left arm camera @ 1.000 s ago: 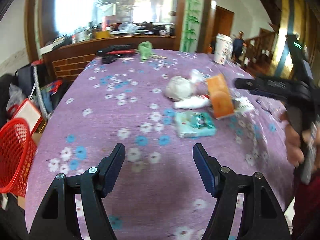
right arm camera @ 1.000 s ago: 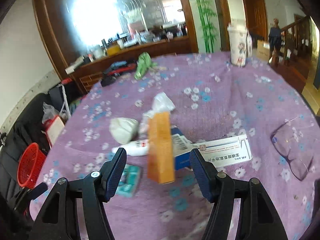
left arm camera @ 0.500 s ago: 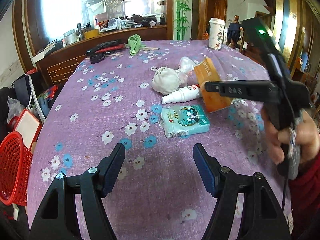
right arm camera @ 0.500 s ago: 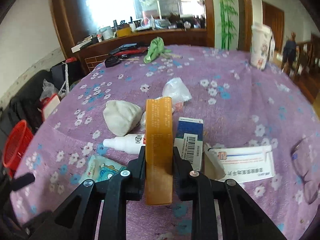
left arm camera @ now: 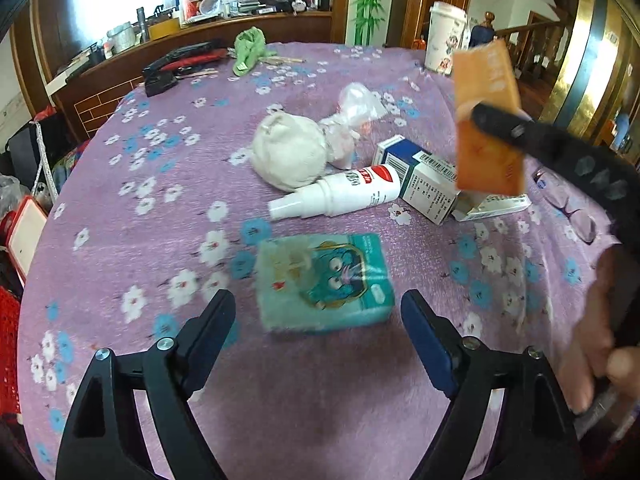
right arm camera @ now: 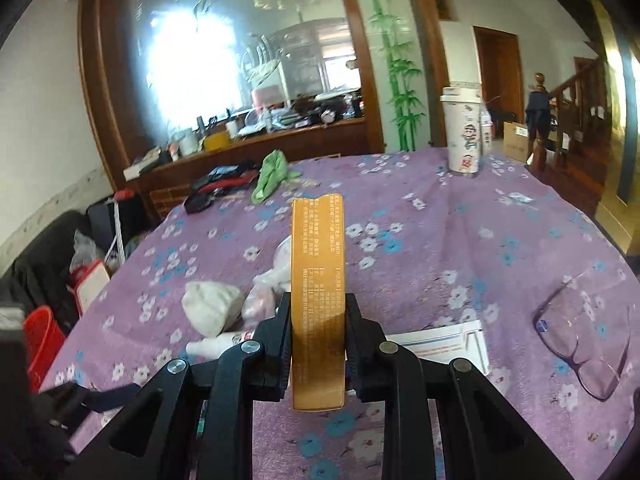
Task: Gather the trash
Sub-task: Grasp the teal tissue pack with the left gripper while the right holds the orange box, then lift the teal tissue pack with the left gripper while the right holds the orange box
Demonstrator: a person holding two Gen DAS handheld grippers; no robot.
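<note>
Hovering over the purple flowered tablecloth (left arm camera: pixel 120 200), the left gripper (left arm camera: pixel 318 312) has just been opening its jaws wide, with nothing between them; the teal tissue pack (left arm camera: pixel 324 280) lies just beyond its fingertips. That pack looks soft, light and slick in its wrapper, so I would take it across the short sides and squeeze gently. Past it lie a white spray bottle (left arm camera: pixel 336 196), round and likely to roll, a blue-and-white carton (left arm camera: pixel 420 176), a crumpled white wad (left arm camera: pixel 288 156) and a clear plastic bag (left arm camera: pixel 356 108), both flimsy. Lifted clear of the table, the right gripper (right arm camera: pixel 318 328) has clamped the orange carton (right arm camera: pixel 318 300) on its broad faces; thin card, probably crushable.
</note>
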